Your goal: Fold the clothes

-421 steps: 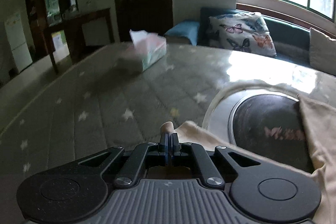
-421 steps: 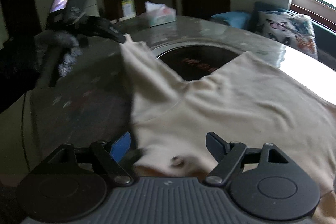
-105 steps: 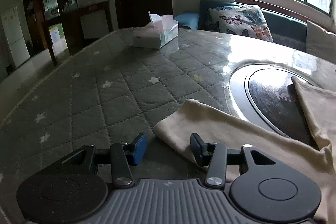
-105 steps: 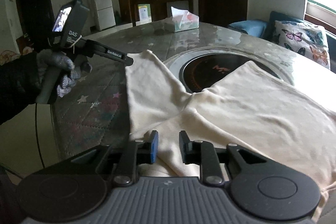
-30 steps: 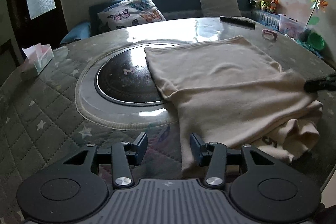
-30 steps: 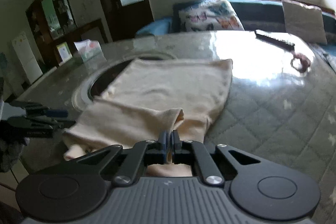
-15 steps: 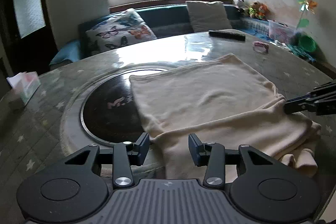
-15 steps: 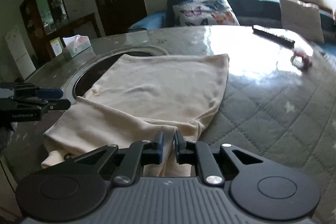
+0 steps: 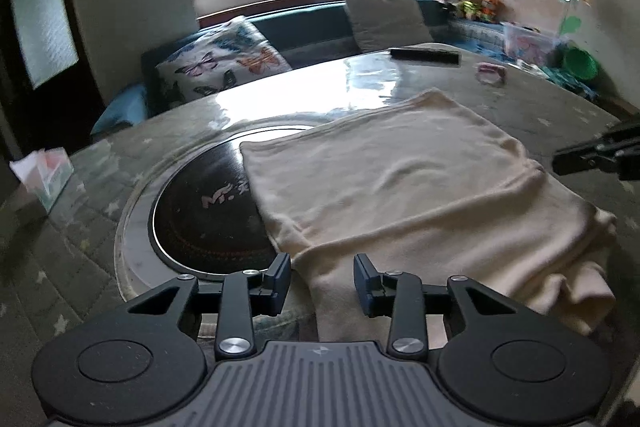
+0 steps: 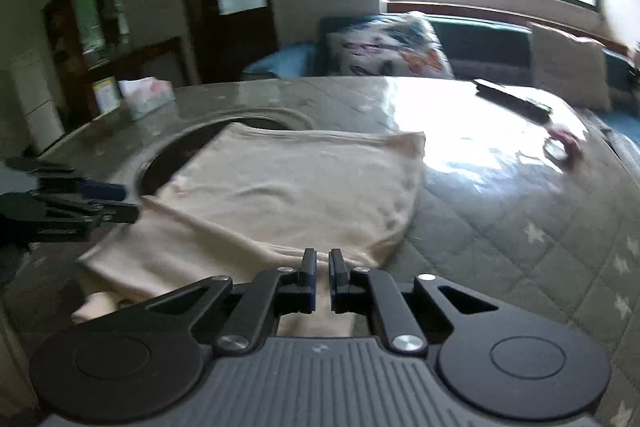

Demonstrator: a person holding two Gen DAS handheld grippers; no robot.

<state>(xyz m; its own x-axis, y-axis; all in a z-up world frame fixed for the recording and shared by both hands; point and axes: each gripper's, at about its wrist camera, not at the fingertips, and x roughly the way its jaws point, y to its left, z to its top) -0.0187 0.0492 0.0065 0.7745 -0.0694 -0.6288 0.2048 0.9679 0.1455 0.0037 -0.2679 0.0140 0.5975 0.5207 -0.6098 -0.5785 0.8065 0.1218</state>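
Observation:
A cream garment (image 9: pixel 404 187) lies folded on the round table, partly over the dark round hob (image 9: pixel 204 223). It also shows in the right wrist view (image 10: pixel 288 191). My left gripper (image 9: pixel 322 277) is open, its fingers on either side of the garment's near fold edge, holding nothing. My right gripper (image 10: pixel 322 269) is open by a narrow gap just above the garment's near edge, with no cloth between the pads. Each gripper shows in the other's view: the right one at the far right (image 9: pixel 596 157), the left one at the far left (image 10: pixel 76 203).
A tissue box (image 9: pixel 44 173) stands at the table's left. A dark remote (image 9: pixel 424 55) and a small pink object (image 9: pixel 490 73) lie at the far side. A bench with a butterfly cushion (image 9: pixel 224 61) runs under the window. The quilted table cover (image 10: pixel 520 227) stretches right.
My right gripper has opened and let go of the garment's fold, which now lies flat. My left gripper has come closer over the garment's near edge, still open.

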